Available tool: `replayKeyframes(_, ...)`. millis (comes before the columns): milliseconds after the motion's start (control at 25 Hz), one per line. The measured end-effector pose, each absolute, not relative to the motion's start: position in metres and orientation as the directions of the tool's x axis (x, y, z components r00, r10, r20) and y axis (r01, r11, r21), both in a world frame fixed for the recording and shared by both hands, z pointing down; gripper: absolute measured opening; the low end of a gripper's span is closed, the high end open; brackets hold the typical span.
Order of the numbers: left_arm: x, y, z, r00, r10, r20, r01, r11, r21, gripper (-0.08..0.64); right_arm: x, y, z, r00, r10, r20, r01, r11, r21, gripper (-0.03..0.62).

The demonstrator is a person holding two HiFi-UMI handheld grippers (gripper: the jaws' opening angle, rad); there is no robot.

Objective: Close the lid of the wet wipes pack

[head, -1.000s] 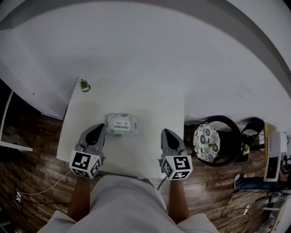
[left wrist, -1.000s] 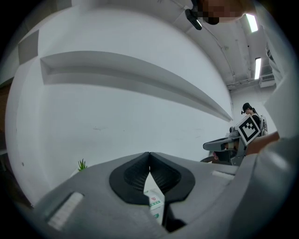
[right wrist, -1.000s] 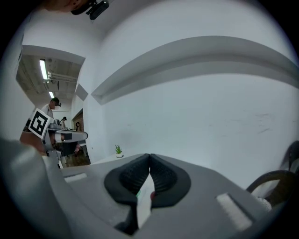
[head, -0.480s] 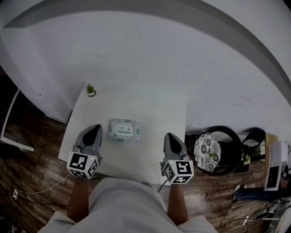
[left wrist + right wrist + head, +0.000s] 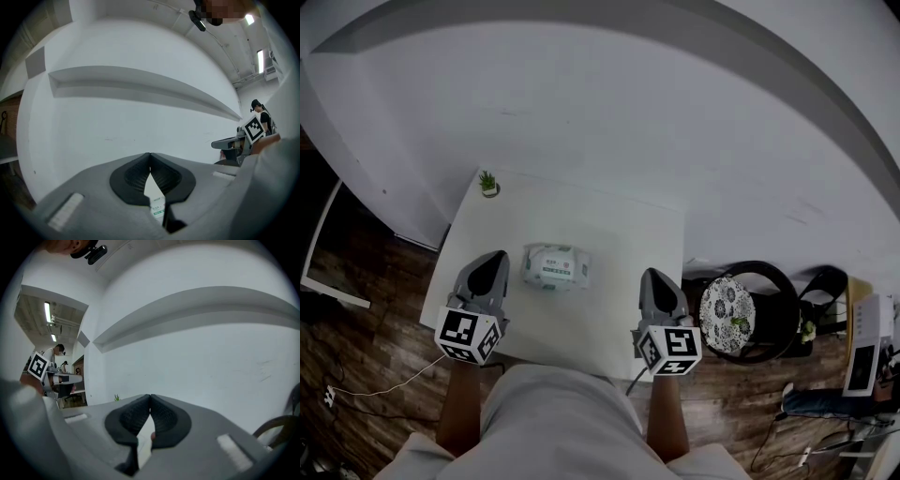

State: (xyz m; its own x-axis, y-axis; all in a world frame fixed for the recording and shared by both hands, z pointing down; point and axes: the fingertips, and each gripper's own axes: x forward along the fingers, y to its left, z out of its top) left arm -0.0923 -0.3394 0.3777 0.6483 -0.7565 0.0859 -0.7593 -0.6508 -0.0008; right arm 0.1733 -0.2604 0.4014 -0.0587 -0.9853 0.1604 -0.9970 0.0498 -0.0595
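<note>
Table (image 5: 619,225) top is mostly bare. Wet wipes pack (image 5: 555,267) lies flat mid-table, label up, so I'd guess the lid's reachable from above. Left gripper (image 5: 492,265) and right gripper (image 5: 654,281) hang either side of it, both pinched together on nothing. Tiny potted plant (image 5: 488,183) sits in the far corner, blocking nothing.

The left gripper (image 5: 495,258) and the right gripper (image 5: 650,276) are cased in matt grey plastic, with black ribbed pads (image 5: 133,176). Ahead of them and between, the wet wipes pack (image 5: 555,267) is wrapped in what may be soft, faintly glossy film. The tabletop (image 5: 619,225) under both grippers is finished smooth and matt. The floor (image 5: 366,337) behind them is laid in dark wood boards.
</note>
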Motion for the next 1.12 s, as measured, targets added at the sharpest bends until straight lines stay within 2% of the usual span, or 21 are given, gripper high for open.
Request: replayKeyframes(1120,-0.103,-0.347,0.373,0.624,-0.777,0.081,-0.778,-0.628,-0.023,0.006,0.169,-0.273,0.399,-0.082,-0.985,0.153,-0.995,0.072,-0.067,0.003)
